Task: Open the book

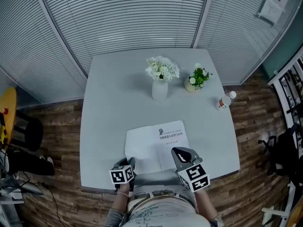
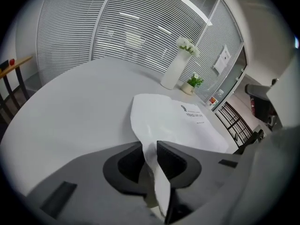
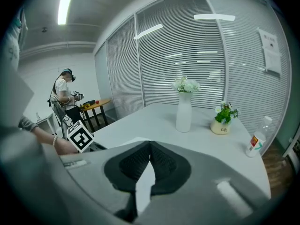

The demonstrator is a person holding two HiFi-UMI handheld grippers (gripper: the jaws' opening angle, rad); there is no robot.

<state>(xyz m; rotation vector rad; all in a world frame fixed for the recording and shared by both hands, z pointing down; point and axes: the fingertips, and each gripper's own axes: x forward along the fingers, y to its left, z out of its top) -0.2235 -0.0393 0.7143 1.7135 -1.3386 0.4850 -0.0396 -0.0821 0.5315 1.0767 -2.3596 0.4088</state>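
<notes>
Left claw [image 2: 149,145], jaws slightly apart, straddles a lifted page [image 2: 159,116] at the near left corner of the book [image 1: 170,137] on the counter [image 1: 113,89]; right claw [image 3: 150,143], tips together, sits over its near right; the unclamped page could slip and fall shut

The book [image 1: 156,145] lies open at the near edge of the table [image 1: 109,103]. The left gripper [image 1: 129,162] is at the book's near left corner and the right gripper [image 1: 182,153] is over its right page. A vase of white flowers [image 1: 161,79] stands toward the far edge, with a potted plant [image 1: 196,78] just beside it. A bottle [image 1: 225,100] stands near the right edge.
</notes>
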